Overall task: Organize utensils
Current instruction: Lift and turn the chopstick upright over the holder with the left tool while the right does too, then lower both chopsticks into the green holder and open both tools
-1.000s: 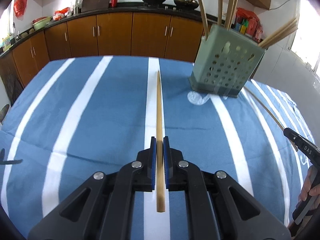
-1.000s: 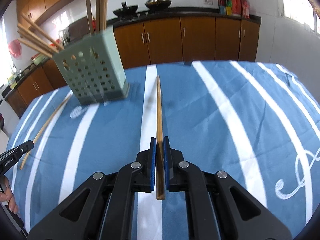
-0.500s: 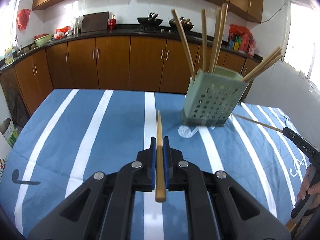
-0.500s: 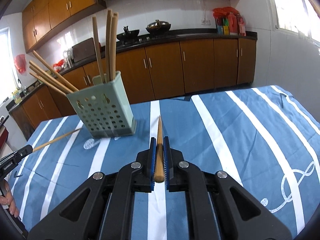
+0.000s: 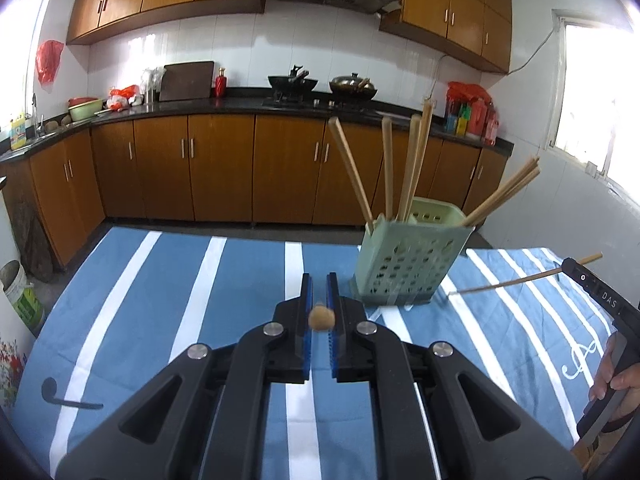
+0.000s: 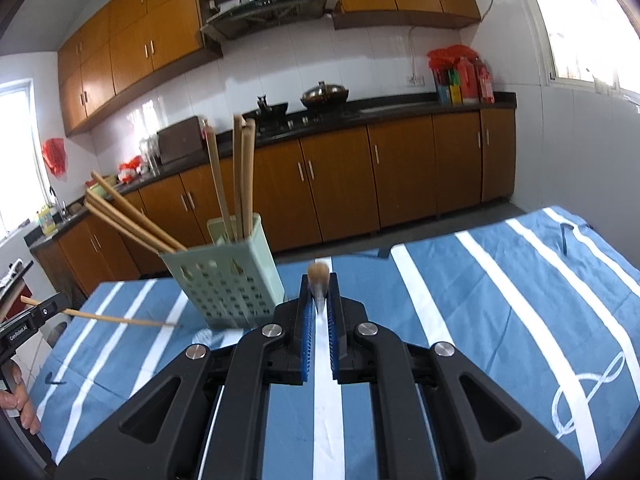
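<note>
Chopstick (image 5: 321, 317) clamped in left claw (image 5: 320, 292), another (image 6: 319, 276) in right claw (image 6: 319, 300), holder (image 5: 408, 264) near.

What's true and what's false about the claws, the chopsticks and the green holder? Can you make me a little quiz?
1. The left claw grips the left chopstick. True.
2. The green holder has nothing in it. False: several standing chopsticks poke out of its top.
3. The right claw grips the right chopstick. True.
4. The green holder lies tipped over on a red cloth. False: it stands upright on a blue tablecloth with white stripes.
</note>
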Action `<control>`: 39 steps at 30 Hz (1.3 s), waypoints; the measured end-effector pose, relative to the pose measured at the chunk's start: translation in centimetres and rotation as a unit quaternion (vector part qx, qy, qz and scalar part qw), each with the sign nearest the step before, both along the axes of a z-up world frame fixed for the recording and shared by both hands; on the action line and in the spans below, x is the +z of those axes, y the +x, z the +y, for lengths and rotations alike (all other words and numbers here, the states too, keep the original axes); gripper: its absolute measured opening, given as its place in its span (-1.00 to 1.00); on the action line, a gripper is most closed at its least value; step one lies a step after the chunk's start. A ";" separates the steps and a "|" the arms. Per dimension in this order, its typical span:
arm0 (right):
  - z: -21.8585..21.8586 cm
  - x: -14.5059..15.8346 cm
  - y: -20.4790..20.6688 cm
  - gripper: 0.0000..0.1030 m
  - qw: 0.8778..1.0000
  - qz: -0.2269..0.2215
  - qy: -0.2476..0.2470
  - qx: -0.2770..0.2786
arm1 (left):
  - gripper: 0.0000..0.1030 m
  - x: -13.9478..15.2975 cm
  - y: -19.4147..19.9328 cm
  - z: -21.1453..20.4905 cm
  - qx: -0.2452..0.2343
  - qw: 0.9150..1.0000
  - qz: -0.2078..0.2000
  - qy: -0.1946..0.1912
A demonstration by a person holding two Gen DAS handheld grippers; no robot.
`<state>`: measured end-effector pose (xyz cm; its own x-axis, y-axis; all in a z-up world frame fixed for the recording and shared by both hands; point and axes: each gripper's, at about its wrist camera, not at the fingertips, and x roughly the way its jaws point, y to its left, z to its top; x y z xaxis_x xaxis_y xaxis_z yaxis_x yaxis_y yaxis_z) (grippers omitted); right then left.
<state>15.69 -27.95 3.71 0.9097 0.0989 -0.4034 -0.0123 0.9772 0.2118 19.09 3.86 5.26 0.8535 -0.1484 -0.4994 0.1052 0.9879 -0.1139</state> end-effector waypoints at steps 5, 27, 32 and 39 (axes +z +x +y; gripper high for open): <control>0.6 2.8 -0.1 -0.85 0.999 -0.033 -0.016 0.012 | -0.85 2.6 -0.2 -0.4 -0.020 0.999 -0.025 0.000; 5.7 13.0 2.6 -0.85 0.970 -0.236 -0.008 0.058 | -0.85 15.1 3.9 -6.5 -0.034 0.974 -0.215 -0.069; 5.0 11.6 5.2 -0.85 0.974 -0.222 0.006 0.040 | -0.85 14.7 6.4 -7.4 -0.016 0.971 -0.230 -0.062; 5.7 9.6 6.5 -0.85 0.977 -0.209 -0.008 0.041 | -0.85 12.4 8.6 -8.3 -0.017 0.973 -0.225 -0.053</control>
